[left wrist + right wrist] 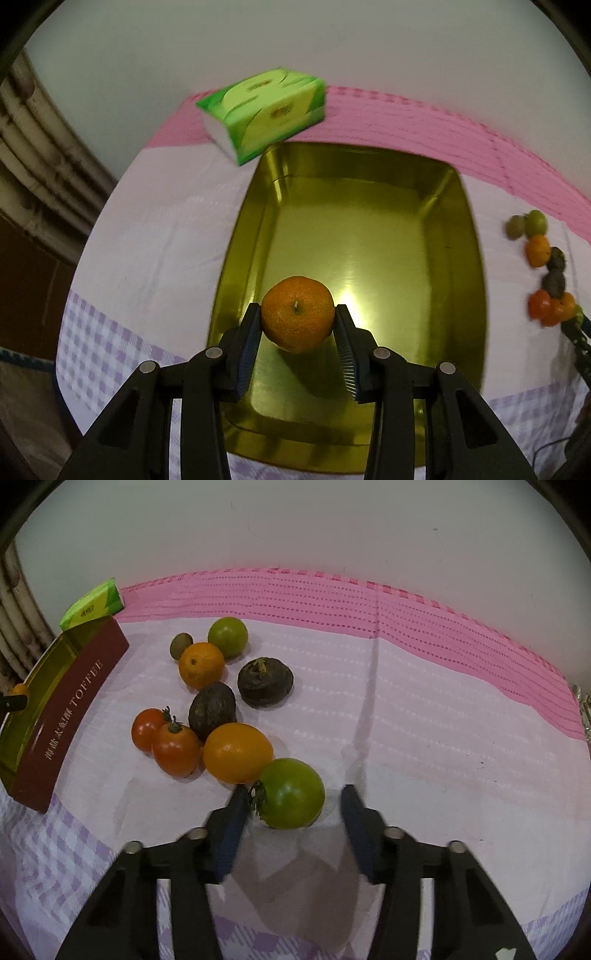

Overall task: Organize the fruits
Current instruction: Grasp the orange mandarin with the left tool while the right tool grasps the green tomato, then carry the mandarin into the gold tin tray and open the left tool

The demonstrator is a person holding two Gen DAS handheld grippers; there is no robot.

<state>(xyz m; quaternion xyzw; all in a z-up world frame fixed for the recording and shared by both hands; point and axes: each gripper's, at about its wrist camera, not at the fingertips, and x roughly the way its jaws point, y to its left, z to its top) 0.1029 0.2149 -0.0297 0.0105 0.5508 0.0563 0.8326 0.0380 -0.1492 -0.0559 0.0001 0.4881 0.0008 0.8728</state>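
**Carrying a mandarin into the tin while the other tongs line up on a green tomato**

Holding the mandarin [297, 318] across its widest part, the left gripper [298, 325] is closed on it, one ribbed pad against each side and the stem facing the camera. It hangs over the near end of the gold tin [476, 266], whose floor is otherwise bare. I judge the fruit light, with a loose, slightly giving peel; the ribbed pads should hold it without much squeeze, and hard pressure would bruise it. Whether it already rests on the tin floor or sits just above it is hard to tell.

The right gripper [291, 805] stands apart, its jaws spread to either side of the green tomato [290, 794] on the tablecloth [424, 720]. The left pad is just beside the calyx; the right pad is clearly off the skin. The tomato looks firm, smooth and probably slippery, so taking it across the middle, clear of the stem, seems safest. It touches the orange tomato [237, 752] behind it, which may roll when it goes.

Further back lie two red tomatoes [166, 744], two dark fruits [212, 709] I cannot identify, an orange [201, 664], another green fruit [228, 636] and a small brownish one [181, 645]. The tissue pack [264, 112] is motion-blurred, and the tin is cut off at the right view's edge.
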